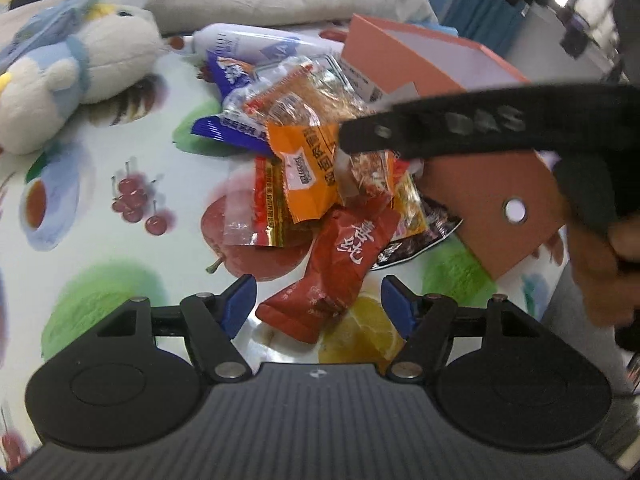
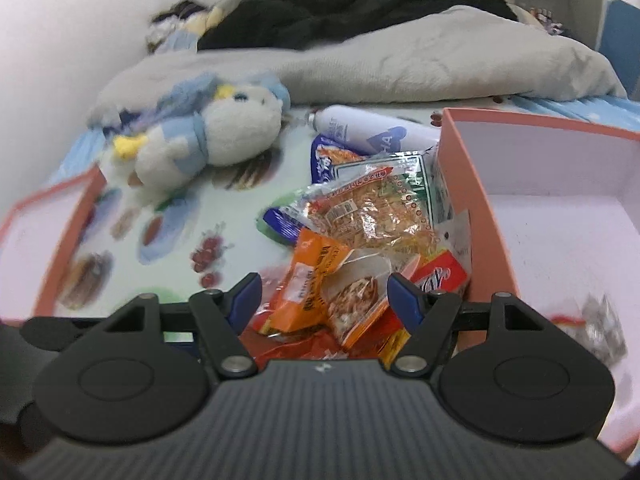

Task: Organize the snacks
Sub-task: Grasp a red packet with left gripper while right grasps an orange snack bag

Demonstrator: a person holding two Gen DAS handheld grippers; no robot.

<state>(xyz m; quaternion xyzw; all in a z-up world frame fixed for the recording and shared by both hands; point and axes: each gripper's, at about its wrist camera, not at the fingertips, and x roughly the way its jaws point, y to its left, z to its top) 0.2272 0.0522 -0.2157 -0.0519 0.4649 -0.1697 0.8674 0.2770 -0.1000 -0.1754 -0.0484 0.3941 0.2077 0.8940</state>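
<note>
Left wrist: left gripper (image 1: 318, 304) jaws open over crinkly red wrapper (image 1: 336, 264), glossy snack pile (image 1: 320, 140) centre; right gripper (image 2: 324, 296) jaws open, empty, beside rigid pink box (image 2: 480, 208); plush toy (image 2: 208, 140) upper left.

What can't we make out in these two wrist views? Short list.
- Left wrist view: part of the snack pile and the pink box lie behind the right gripper's black finger.
- Right wrist view: the silvery packet in the pink box is blurred, its type unreadable.
- Right wrist view: the gripper body covers the near snacks.
- Package print is mostly too small or blurred to read.
</note>
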